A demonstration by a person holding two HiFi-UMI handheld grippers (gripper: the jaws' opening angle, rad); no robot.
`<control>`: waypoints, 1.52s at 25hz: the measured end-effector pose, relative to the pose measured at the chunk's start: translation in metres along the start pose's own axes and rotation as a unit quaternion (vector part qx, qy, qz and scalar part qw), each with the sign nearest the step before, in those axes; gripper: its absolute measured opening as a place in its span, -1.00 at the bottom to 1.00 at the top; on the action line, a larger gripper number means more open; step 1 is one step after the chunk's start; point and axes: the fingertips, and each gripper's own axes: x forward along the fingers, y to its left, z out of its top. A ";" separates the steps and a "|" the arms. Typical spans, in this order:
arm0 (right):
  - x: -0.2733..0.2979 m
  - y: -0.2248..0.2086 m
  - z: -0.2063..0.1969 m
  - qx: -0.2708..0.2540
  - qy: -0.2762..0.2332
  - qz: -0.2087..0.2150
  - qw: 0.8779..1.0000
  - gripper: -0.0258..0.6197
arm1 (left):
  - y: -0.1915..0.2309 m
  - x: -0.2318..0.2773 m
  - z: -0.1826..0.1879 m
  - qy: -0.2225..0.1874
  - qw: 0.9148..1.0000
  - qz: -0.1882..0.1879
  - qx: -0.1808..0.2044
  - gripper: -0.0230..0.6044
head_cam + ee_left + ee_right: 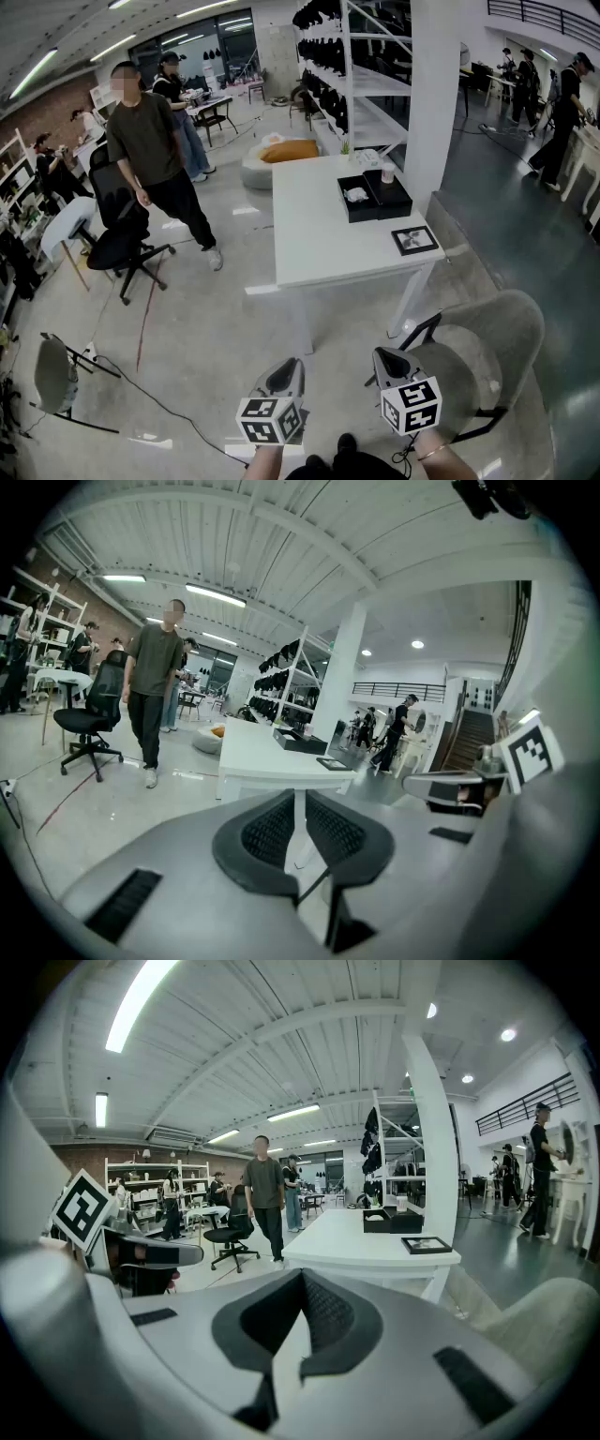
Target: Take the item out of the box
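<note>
— Left gripper (289, 366) and right gripper (384, 358) hang low, nearest us: left jaws a narrow slit apart, right jaws pressed together, nothing in either
— And the target?
— Ahead, white table (309, 234), with a grey chair (497, 337) in between. The black box (375, 214) is at the table's far right end, pale item (355, 195) in its left compartment, well apart from both claws
— Risks?
— I reckon clipping that chair on approach, or closed jaws shoving the box instead of gripping. No readable writing, only square markers on the cubes
</note>
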 end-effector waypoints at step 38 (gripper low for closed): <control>0.061 -0.048 0.023 -0.064 -0.002 0.054 0.997 -0.50 | 0.006 0.081 0.013 0.010 1.000 0.027 -0.008 -0.80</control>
